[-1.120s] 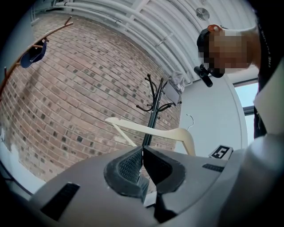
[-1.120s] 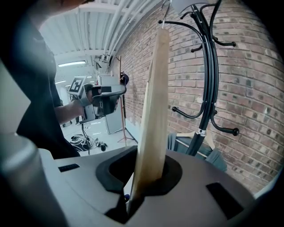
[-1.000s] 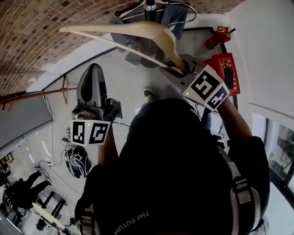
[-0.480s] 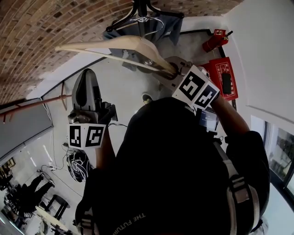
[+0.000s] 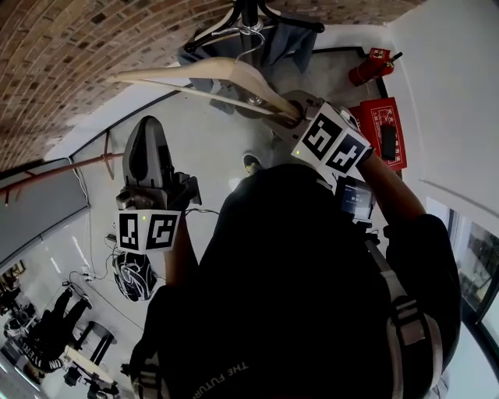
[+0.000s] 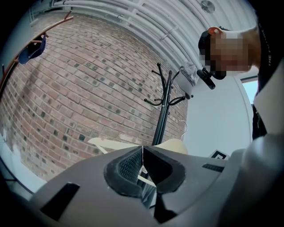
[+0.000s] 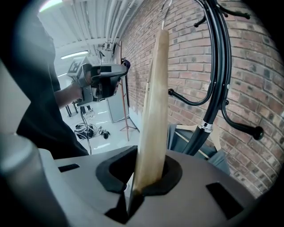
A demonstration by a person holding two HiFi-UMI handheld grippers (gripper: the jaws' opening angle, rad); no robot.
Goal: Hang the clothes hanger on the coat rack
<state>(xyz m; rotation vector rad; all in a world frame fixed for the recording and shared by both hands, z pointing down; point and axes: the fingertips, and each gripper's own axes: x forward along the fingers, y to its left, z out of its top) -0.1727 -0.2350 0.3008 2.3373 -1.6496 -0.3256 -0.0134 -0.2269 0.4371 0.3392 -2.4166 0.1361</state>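
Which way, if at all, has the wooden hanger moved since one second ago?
Yes. In the head view the wooden hanger has shifted left, away from the red fire extinguisher, toward the coat rack.

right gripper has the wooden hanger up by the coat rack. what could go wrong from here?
The right gripper clamps the wooden hanger at one arm's end; it may pivot or slip. Its metal hook sits near the coat rack's prongs and a hung garment, and could snag.

Indoor lab or studio workspace. Bare brick wall (image 5: pixel 47 47), white floor (image 5: pixel 210 148) with loose cables (image 7: pixel 88 129), fire extinguisher (image 5: pixel 368 67), exposed ceiling pipes (image 6: pixel 133 13).
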